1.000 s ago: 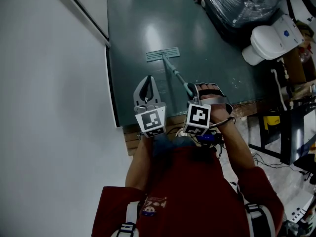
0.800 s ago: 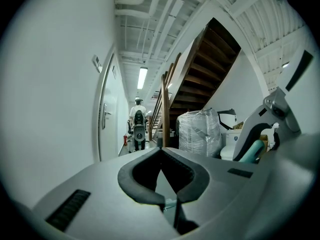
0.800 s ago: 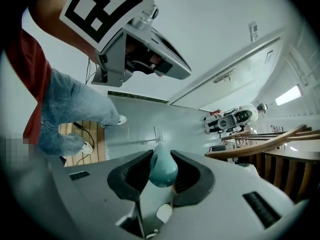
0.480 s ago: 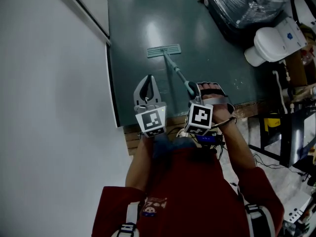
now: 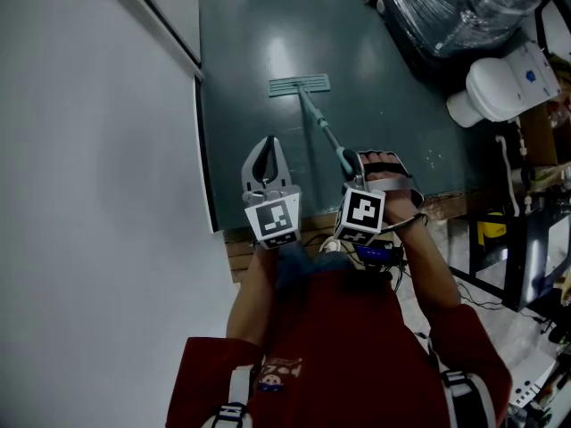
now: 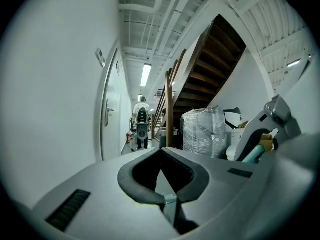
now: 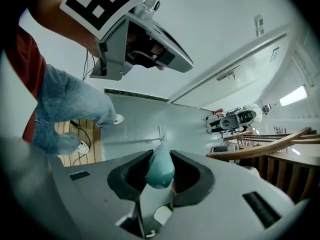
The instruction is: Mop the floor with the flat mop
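left gripper (image 5: pixel 265 157): lower centre, jaws together, empty
right gripper (image 5: pixel 348 160): clamped on teal grip end of mop handle (image 5: pixel 319 125)
handling: likely light, stiff pole; long lever, may twist, so add a second hold lower down
mop head (image 5: pixel 300 86): flat on floor (image 5: pixel 393 78), upper centre

Right gripper (image 7: pixel 159 158) around teal handle (image 7: pixel 161 173), probable mop head (image 7: pixel 162 131) beyond

At upper right we see a plastic-wrapped bundle (image 5: pixel 455 7), with a white toilet (image 5: pixel 504 87) just beside it. A white wall (image 5: pixel 98 194) fills the left. Along the corridor we see a door (image 6: pixel 111 124), a wooden staircase (image 6: pixel 200 79), a lit ceiling lamp (image 6: pixel 146 75) and, at its far end, a person (image 6: pixel 142 115) facing away.
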A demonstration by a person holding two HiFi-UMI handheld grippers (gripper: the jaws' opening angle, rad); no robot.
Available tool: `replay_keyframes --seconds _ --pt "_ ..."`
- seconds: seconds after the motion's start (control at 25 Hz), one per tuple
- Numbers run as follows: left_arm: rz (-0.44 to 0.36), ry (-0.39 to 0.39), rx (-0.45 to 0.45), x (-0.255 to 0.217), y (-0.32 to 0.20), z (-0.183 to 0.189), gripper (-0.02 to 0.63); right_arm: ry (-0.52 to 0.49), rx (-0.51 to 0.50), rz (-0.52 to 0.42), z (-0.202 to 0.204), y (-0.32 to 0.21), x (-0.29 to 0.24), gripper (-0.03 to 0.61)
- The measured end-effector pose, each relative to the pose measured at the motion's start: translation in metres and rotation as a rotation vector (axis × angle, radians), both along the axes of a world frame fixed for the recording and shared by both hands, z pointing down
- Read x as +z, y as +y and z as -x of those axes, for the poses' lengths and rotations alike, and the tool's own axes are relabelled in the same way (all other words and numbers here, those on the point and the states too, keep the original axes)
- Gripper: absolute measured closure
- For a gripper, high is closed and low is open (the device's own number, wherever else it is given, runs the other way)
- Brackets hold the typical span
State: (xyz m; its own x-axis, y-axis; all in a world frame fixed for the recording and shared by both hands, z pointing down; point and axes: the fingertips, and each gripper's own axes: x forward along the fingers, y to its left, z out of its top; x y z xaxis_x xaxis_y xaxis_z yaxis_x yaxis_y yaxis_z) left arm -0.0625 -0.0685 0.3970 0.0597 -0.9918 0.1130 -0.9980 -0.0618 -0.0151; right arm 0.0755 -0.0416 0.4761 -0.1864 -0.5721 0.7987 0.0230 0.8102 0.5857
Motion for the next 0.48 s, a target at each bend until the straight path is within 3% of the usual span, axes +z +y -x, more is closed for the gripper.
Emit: replay_keyframes --seconds 0.48 --pt "0.013 -0.012 -0.023 0.011 -0.042 0.043 0.598 0.007 0.010 -0.008 0.037 -0.056 0.017 0.463"
